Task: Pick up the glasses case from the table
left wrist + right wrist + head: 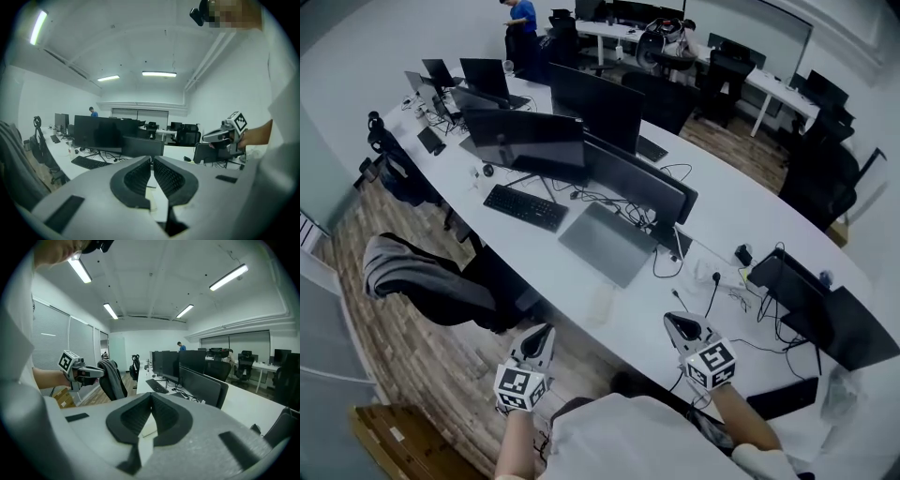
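Observation:
A pale, flat oblong case (600, 302) lies near the front edge of the long white table (642, 319); it looks like the glasses case. My left gripper (541, 335) hangs off the table's edge, below and left of the case, jaws shut and empty. Over the table to the right of the case, my right gripper (679, 324) is also shut with nothing in it. In the left gripper view the closed jaws (152, 160) point along the table, and the case (151, 193) shows pale beneath them. The right gripper view shows its jaws (151, 396) meeting above the case (148, 426).
A closed grey laptop (607, 242), a black keyboard (526, 207) and a row of dark monitors (609, 169) stand behind the case. Cables (712, 281) trail right of it. An office chair with a grey jacket (431, 281) is at the left. A person in blue (521, 14) stands far off.

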The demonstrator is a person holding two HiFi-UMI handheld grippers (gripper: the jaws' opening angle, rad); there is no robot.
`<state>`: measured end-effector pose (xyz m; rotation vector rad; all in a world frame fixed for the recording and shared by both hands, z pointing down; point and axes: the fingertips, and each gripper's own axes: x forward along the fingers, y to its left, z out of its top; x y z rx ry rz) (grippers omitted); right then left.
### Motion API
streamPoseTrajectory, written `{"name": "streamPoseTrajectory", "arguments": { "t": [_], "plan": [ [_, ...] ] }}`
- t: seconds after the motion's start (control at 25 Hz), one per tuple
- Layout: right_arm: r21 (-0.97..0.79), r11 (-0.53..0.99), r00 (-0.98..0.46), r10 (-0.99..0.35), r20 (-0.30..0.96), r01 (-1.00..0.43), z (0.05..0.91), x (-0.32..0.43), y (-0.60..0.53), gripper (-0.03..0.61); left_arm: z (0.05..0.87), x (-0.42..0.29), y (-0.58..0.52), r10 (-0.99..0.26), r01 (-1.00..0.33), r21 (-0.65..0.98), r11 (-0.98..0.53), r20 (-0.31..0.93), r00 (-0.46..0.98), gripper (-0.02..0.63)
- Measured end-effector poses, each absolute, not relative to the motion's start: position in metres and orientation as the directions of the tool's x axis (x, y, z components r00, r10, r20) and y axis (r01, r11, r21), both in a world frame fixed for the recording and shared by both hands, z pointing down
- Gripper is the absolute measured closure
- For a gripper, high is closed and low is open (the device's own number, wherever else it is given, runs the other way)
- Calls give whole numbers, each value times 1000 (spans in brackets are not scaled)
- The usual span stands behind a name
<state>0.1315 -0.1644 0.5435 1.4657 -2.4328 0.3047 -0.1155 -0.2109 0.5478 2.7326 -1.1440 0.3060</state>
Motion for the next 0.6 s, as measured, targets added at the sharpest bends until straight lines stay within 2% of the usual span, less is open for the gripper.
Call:
{"name": "streamPoseTrajectory", "arguments": {
  "t": [0.36,0.6],
  "plan": [
    [-40,418,-402,-839,367,-908,545,144,-181,577,545,-95,-247,-640,-679,81,-730,268,720,595],
    [-40,327,-319,-878,356,-944,535,142,-201,577,530,-93,-287,-591,-624,77,-778,247,768,595]
  ]
}}
